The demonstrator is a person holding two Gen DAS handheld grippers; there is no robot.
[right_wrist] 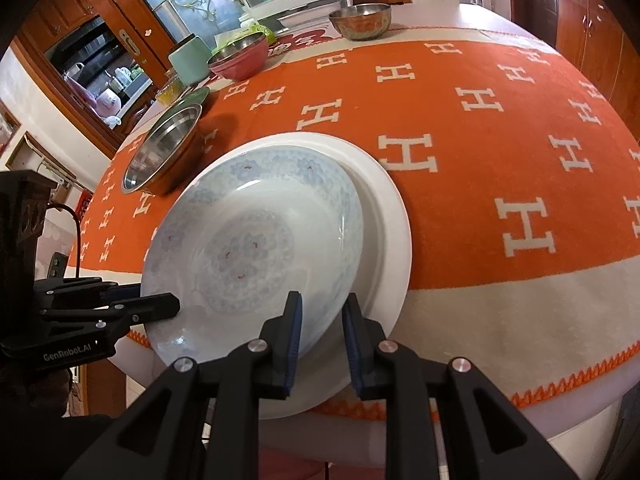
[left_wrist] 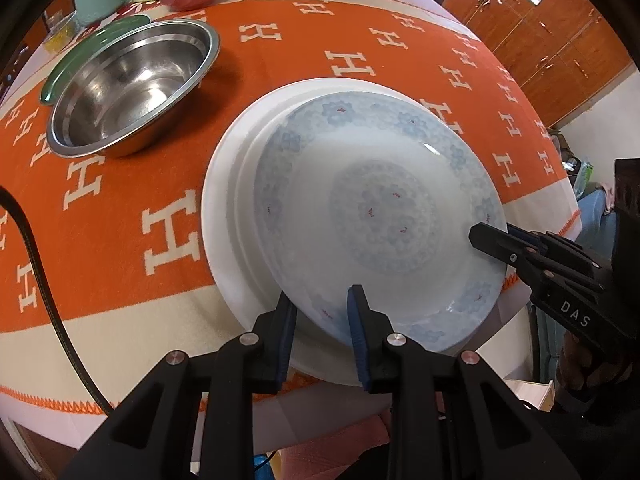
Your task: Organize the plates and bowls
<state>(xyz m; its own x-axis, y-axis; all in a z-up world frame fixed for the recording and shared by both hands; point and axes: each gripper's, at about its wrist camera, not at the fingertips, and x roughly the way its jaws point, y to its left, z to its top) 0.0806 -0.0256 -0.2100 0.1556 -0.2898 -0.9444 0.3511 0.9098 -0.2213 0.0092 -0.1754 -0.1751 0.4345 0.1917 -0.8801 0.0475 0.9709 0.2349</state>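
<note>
Both grippers (left_wrist: 322,312) (right_wrist: 322,312) straddle the patterned plate's (left_wrist: 380,208) rim.

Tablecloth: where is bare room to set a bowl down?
Free: the orange cloth right of the white plate, up to the brass bowl. Crowded: the left side, with the steel bowl, green plate, pink bowl.
</note>
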